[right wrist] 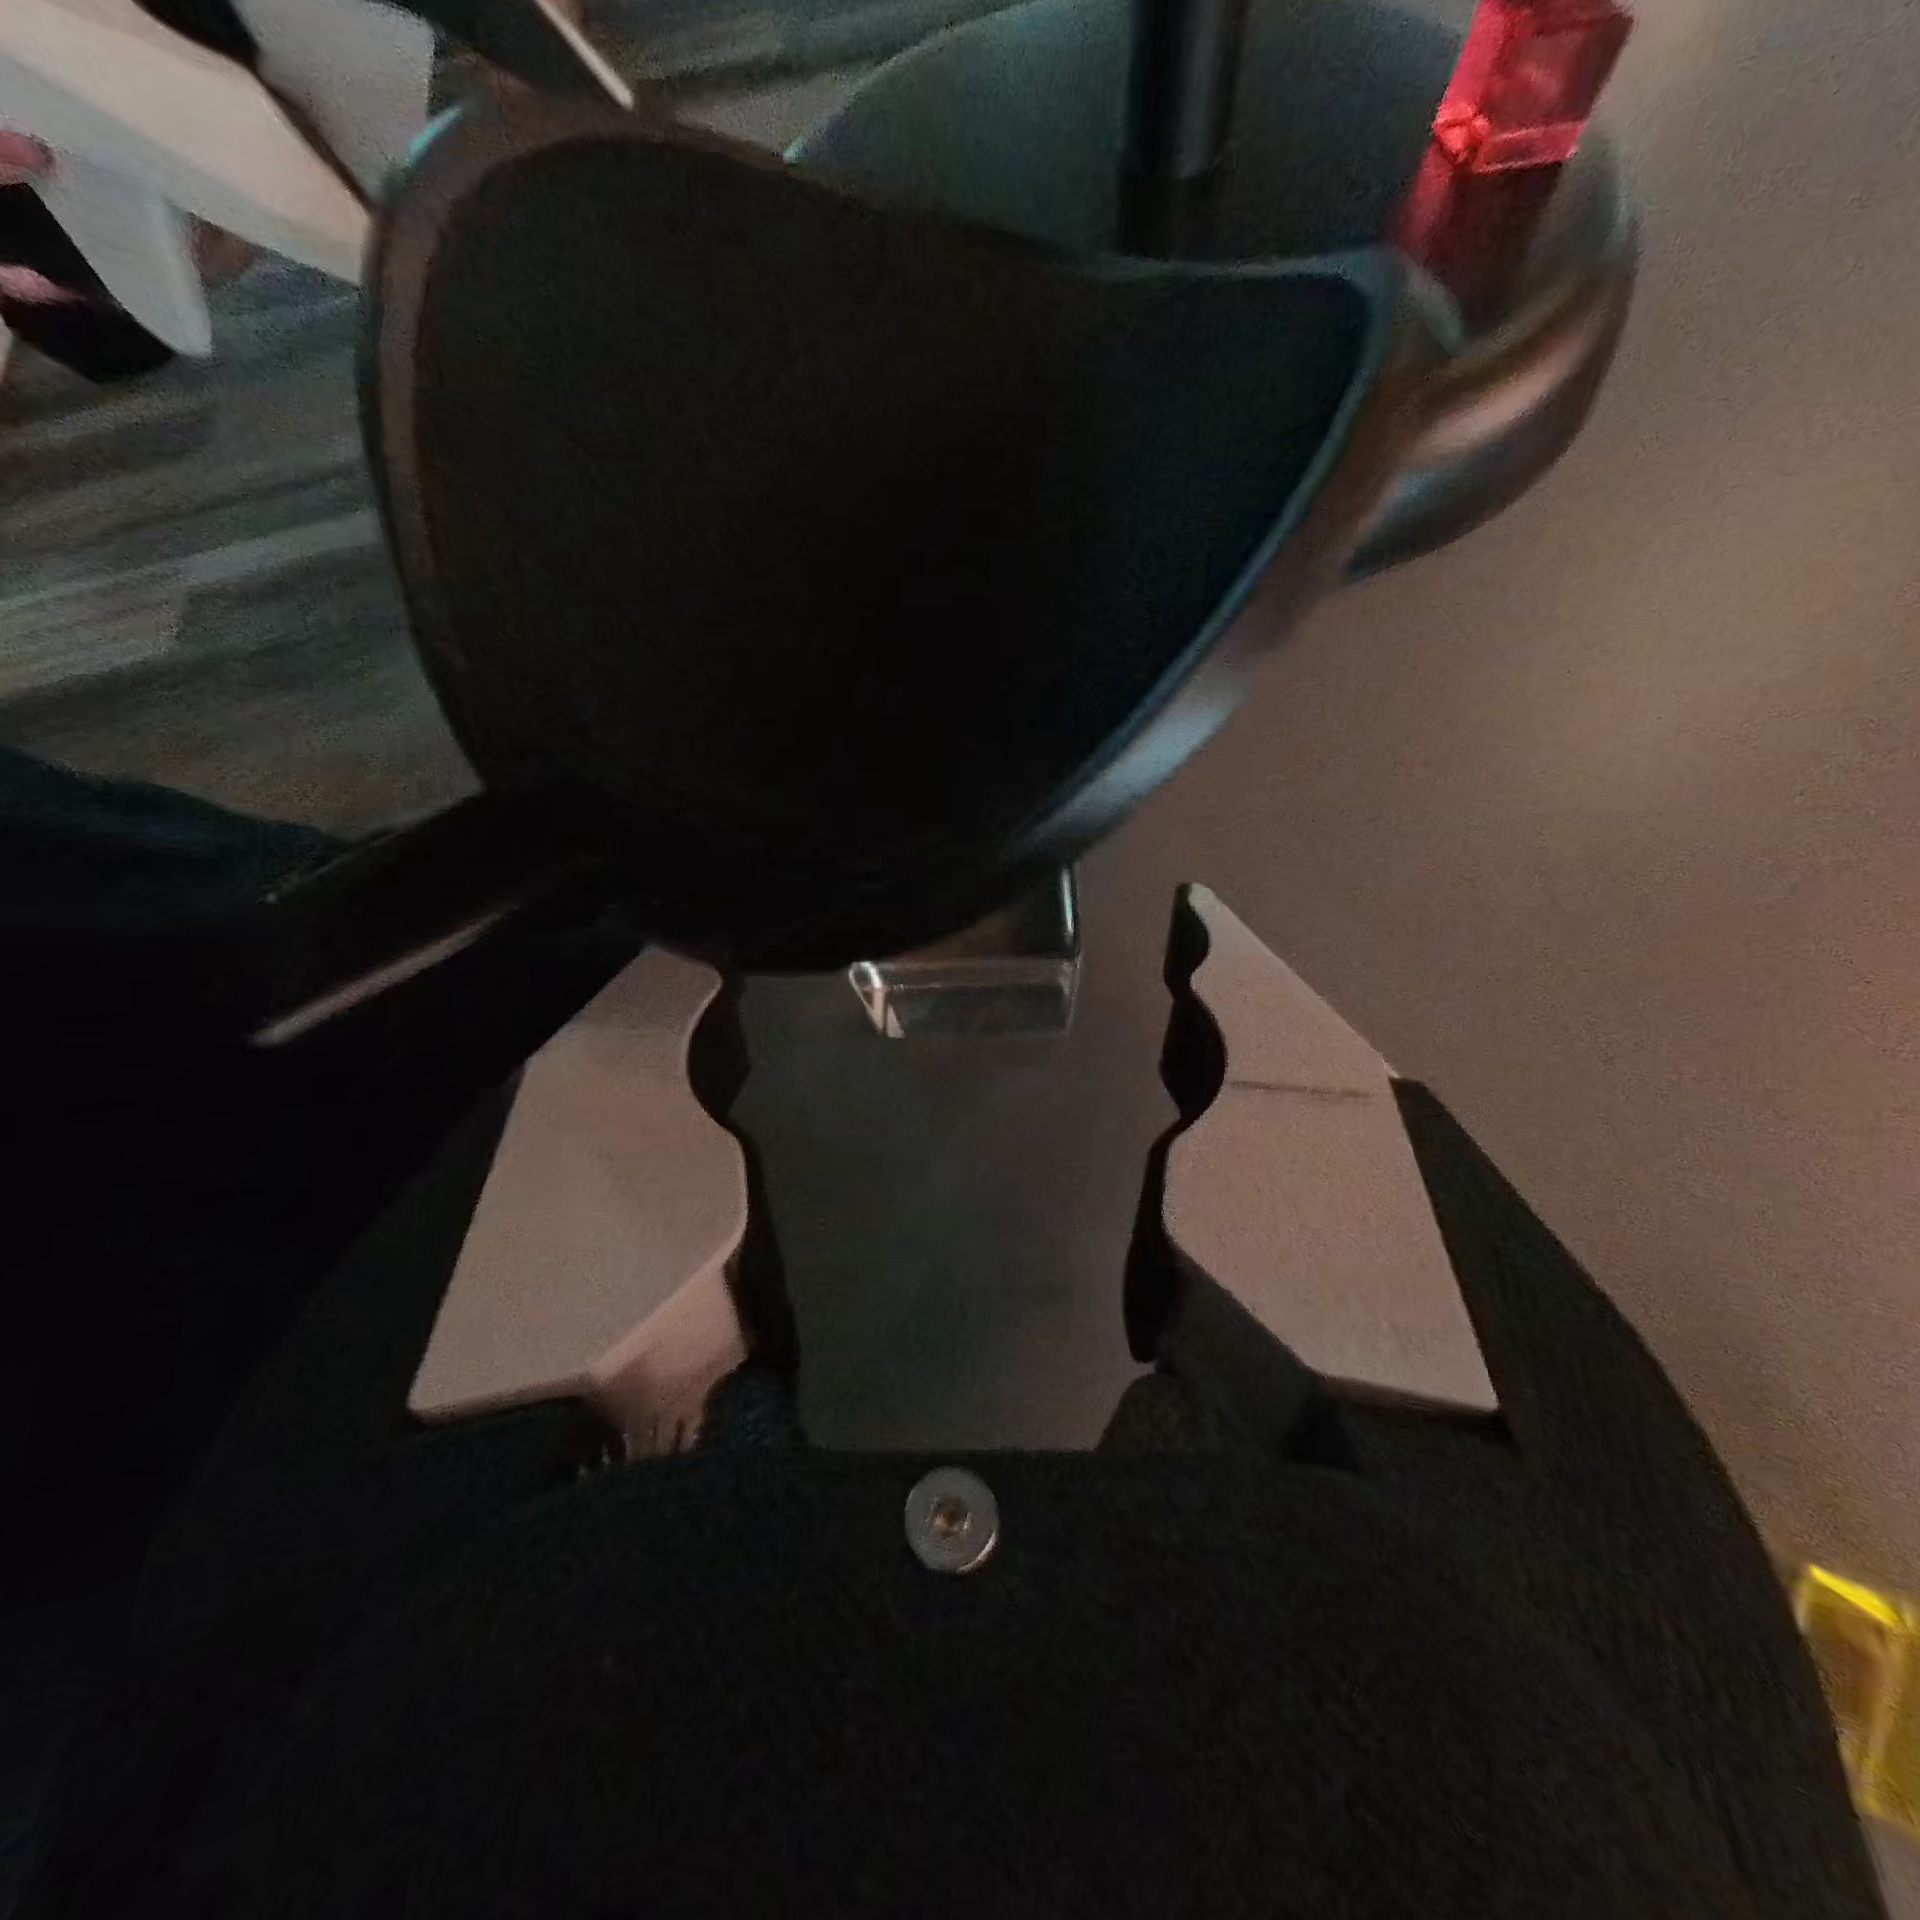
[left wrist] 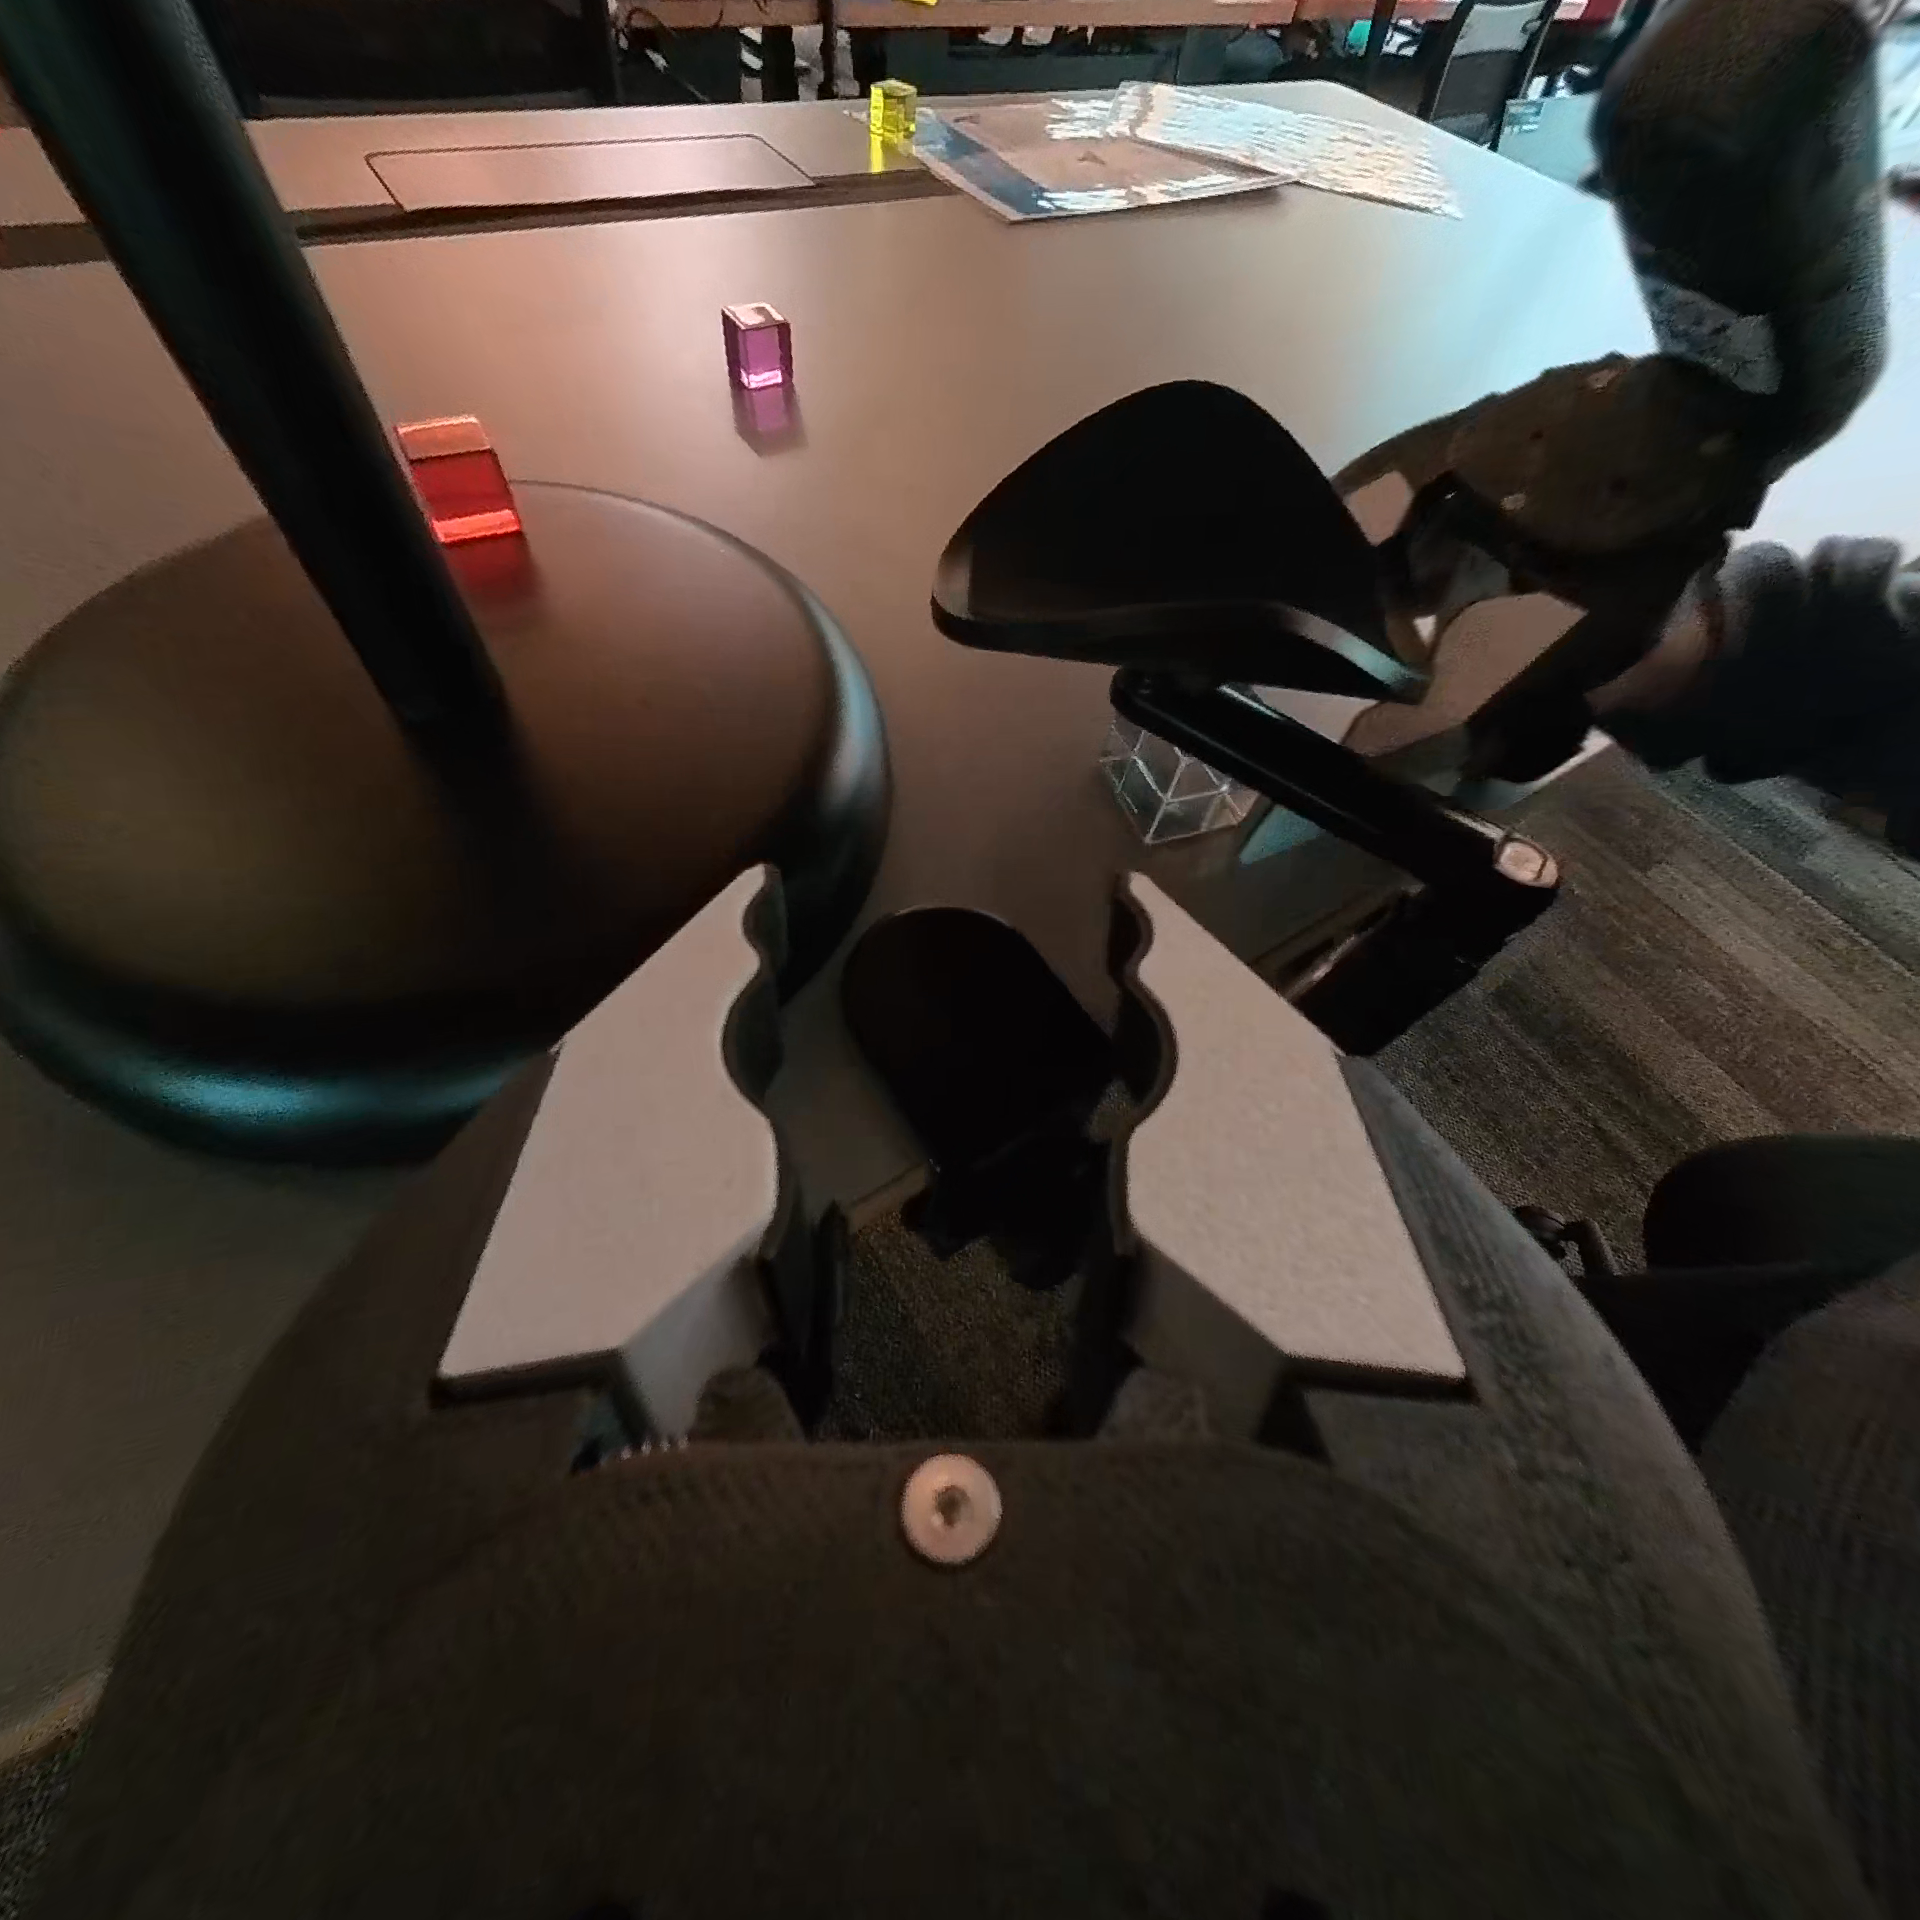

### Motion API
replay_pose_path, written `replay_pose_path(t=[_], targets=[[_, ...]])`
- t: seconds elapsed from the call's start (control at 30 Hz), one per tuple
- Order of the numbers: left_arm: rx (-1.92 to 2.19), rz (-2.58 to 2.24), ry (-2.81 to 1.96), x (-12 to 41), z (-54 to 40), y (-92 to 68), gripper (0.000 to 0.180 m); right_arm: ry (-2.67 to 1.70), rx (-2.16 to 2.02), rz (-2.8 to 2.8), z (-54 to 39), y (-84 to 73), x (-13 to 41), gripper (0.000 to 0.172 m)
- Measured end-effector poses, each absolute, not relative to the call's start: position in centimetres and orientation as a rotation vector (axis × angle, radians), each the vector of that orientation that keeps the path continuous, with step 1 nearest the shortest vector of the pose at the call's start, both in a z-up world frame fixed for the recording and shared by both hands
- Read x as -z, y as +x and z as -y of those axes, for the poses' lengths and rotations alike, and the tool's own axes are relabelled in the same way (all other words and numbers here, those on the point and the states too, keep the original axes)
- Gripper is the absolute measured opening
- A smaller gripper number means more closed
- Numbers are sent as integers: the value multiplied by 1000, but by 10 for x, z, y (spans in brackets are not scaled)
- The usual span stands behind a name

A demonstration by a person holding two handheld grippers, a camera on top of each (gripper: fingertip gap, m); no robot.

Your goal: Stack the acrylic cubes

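The left gripper (left wrist: pixel 940 914) is held with jaws wide and bare above the grey worktop (left wrist: pixel 644 260), beside a round black lamp base (left wrist: pixel 416 748). The right gripper (right wrist: pixel 956 935) is spread wide, unclamped, around a clear acrylic cube (right wrist: pixel 977 992) resting on the worktop. A red translucent cube (left wrist: pixel 457 488) and a purple translucent cube (left wrist: pixel 756 348) are seen farther off.

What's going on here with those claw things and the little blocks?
A person holds a hand-held gripper in each hand over a grey table. The right hand-held gripper is open, with a clear block sitting just ahead of its fingers, not squeezed. The left hand-held gripper is open too, beside a black round lamp base. A red block, a purple block and a yellow block sit farther off.
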State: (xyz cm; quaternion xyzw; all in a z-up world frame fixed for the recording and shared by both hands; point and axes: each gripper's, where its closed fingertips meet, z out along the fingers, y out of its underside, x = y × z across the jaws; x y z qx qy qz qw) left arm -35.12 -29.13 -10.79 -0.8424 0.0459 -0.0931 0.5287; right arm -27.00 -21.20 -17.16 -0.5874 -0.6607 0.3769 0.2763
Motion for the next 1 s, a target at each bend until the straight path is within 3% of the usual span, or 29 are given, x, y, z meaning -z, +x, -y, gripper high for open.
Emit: replay_pose_path(t=[0.13, 0.43, 0.67, 0.83, 1.0], targets=[[234, -108, -1994, 105, 288, -347, 62, -1574, -981, 1807, 214, -274, 175, 43], [237, -66, -1957, 103, 293, -353, 60, -1811, -815, 1447, 151, -228, 169, 43], [257, -38, -1938, 104, 294, -355, 59, -1670, -841, 1193, 134, -218, 90, 43], [354, -68, -1904, 94, 285, -339, 63, -1459, -975, 1315, 170, -243, 46, 42], [503, -15, -1919, 88, 267, -321, 60, -1347, -1050, 1585, 204, -269, 47, 43]])
